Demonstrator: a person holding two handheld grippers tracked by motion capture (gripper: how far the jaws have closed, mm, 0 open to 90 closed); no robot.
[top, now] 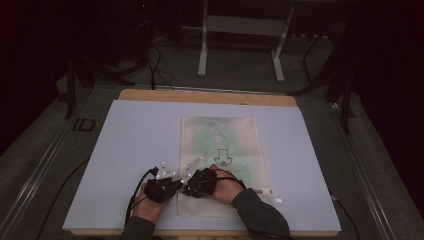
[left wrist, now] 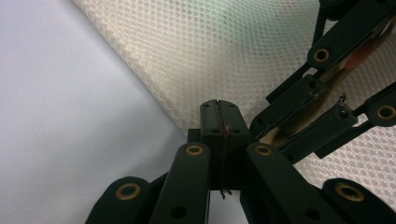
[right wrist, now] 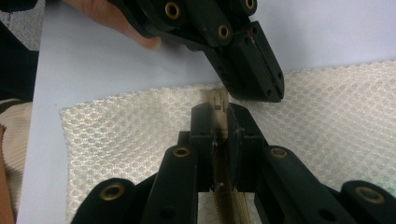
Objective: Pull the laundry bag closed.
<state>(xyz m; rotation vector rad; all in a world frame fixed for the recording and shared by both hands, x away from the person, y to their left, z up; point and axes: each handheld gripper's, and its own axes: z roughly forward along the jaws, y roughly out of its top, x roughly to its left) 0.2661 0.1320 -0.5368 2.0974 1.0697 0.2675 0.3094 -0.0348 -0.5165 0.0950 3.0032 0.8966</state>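
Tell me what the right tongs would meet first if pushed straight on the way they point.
Probably the left tongs, whose shut tip sits just past the right tongs, which pinch the zipper pull of the mesh bag. Depth between them is unclear.

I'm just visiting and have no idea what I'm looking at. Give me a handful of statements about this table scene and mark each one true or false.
1. A white mesh bag lies flat on the pale table mat. True.
2. The right gripper is clamped on the bag's zipper. True.
3. The left gripper stands wide open. False: its jaws are pressed together, at the edge of the mesh.
4. The two grippers are at opposite ends of the bag. False: they sit close together at one corner, near the person's edge of the table.
5. Something green shows through the mesh. True.
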